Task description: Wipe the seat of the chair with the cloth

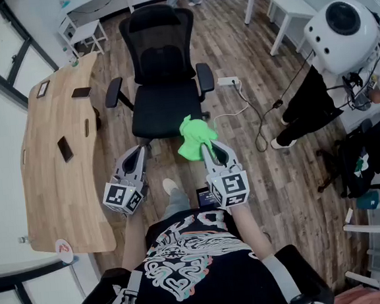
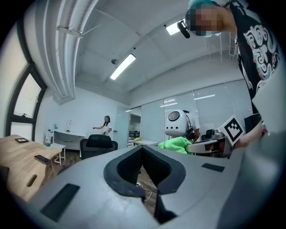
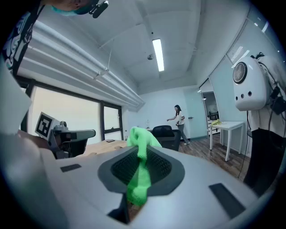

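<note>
A black office chair [image 1: 164, 84] with a mesh back stands ahead of me, its seat [image 1: 163, 114] bare. My right gripper [image 1: 206, 148] is shut on a bright green cloth [image 1: 195, 137] that bunches above the seat's front right corner. In the right gripper view the cloth [image 3: 139, 170] hangs pinched between the closed jaws. My left gripper [image 1: 138, 152] hovers just short of the seat's front left edge, shut and holding nothing. The left gripper view shows the chair [image 2: 98, 145] far off and the green cloth [image 2: 175, 144] to the right.
A wooden desk [image 1: 58, 153] with a phone [image 1: 65, 149] runs along my left. A white power strip [image 1: 228, 82] and cable lie on the floor right of the chair. A person in dark trousers [image 1: 311, 101] with a white helmet stands at right. White tables [image 1: 283, 4] stand behind.
</note>
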